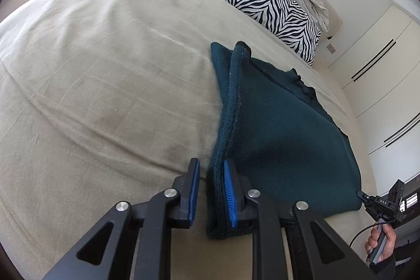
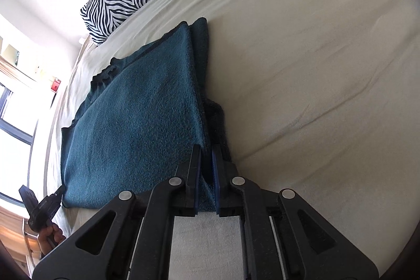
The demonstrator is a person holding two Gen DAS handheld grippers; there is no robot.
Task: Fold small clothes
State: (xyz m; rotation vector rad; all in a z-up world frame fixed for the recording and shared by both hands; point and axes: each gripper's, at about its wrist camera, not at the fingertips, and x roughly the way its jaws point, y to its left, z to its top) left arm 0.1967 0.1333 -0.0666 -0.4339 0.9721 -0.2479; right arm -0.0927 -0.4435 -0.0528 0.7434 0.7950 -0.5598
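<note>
Two grips differ: your left gripper (image 1: 211, 190) stands slightly parted, fabric only against one pad, while your right gripper (image 2: 207, 180) pinches the dark teal fleece garment (image 1: 275, 127) on the beige bedsheet (image 1: 105, 70). Lift now & the left edge prob slips, skewing the fold short of the zebra-striped pillow (image 1: 270, 7).

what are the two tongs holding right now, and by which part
Right tongs are shut on the teal cloth at its folded edge. Left tongs stand open around the same fold, one pad against it, not clamping.
</note>
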